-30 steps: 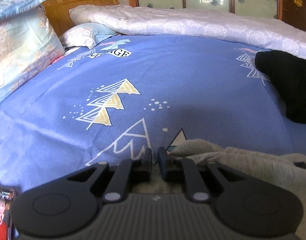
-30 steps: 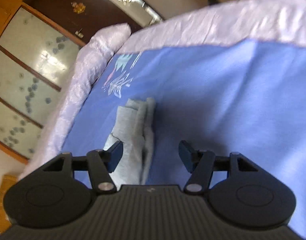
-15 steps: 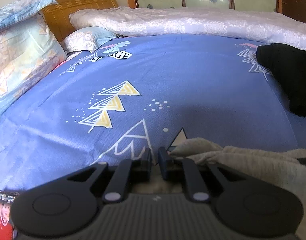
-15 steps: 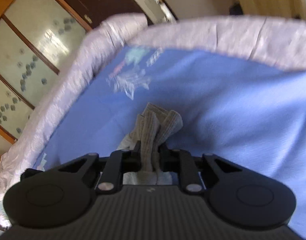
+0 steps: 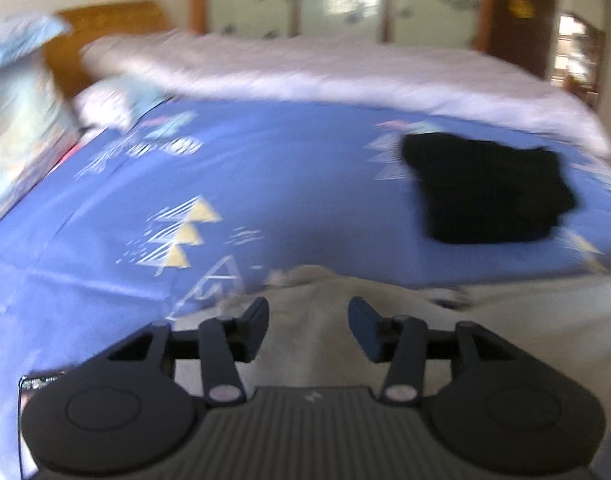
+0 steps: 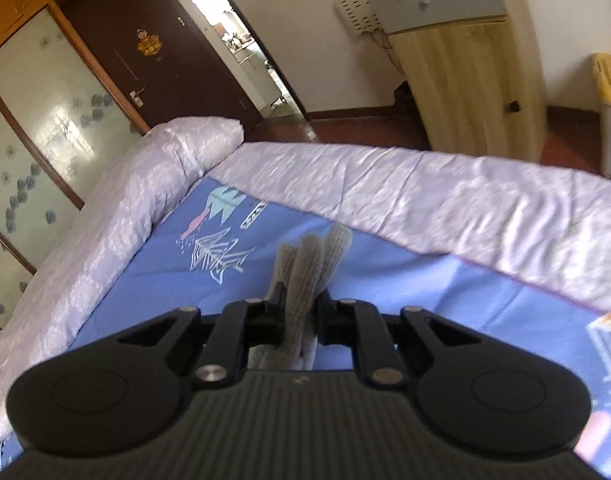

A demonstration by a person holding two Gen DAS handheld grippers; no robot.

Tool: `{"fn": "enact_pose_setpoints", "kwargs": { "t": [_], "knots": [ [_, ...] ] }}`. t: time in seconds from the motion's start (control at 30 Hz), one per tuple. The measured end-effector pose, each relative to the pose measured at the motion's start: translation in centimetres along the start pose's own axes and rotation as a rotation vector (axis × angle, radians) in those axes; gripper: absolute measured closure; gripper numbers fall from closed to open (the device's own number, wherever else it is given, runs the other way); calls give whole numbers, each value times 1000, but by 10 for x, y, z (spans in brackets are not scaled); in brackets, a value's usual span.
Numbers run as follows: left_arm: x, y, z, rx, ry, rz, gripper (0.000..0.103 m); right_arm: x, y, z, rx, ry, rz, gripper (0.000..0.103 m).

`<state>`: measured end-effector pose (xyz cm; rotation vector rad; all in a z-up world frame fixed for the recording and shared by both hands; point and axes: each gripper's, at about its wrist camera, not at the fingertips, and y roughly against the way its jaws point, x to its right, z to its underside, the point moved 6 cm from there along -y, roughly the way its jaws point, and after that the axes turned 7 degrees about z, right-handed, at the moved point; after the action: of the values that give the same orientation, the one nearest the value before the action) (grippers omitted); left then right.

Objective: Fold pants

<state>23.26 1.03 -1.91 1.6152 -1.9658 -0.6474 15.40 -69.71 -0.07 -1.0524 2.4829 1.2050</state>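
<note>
My right gripper is clamped on the bunched ribbed cuffs of the grey pants, which stick up past the pads at the centre of the right wrist view, above the blue sheet; its jaws are closing a touch more, cloth between them. My left gripper is opening, pads apart, with the pale body of the pants spread beneath and between them at the lower centre of the blurred left view, not gripped. To fold well I judge I should carry the cuffs over toward the waist end, keeping both legs stacked and taut; I'd steer clear of the black garment at right.
</note>
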Motion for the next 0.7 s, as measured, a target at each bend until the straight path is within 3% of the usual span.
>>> {"fn": "enact_pose_setpoints", "kwargs": {
  "t": [0.1,0.2,0.27,0.33,0.37,0.4,0.5,0.6,0.7],
  "knots": [
    [34,26,10,14,-38,117,51,7,10,3,19,51,19,87],
    [74,22,29,-24,-127,201,49,22,-6,22,-13,65,75,87],
    [90,-3,47,-90,-186,162,49,39,-25,45,-64,49,128,87],
    [92,-43,68,-232,-190,104,50,51,-38,65,-101,51,177,87],
    [92,-57,76,-269,-199,74,45,52,-39,72,-106,58,183,87],
    [94,-57,76,-207,-230,48,40,50,-36,75,-103,64,172,87],
    [101,-57,72,-221,-261,17,41,26,-10,71,-57,93,58,87],
    [98,-45,64,-229,-162,86,42,-20,36,72,18,168,-105,86],
    [94,-27,60,-220,-38,174,41,-71,83,96,62,260,-270,86]
  ]
}}
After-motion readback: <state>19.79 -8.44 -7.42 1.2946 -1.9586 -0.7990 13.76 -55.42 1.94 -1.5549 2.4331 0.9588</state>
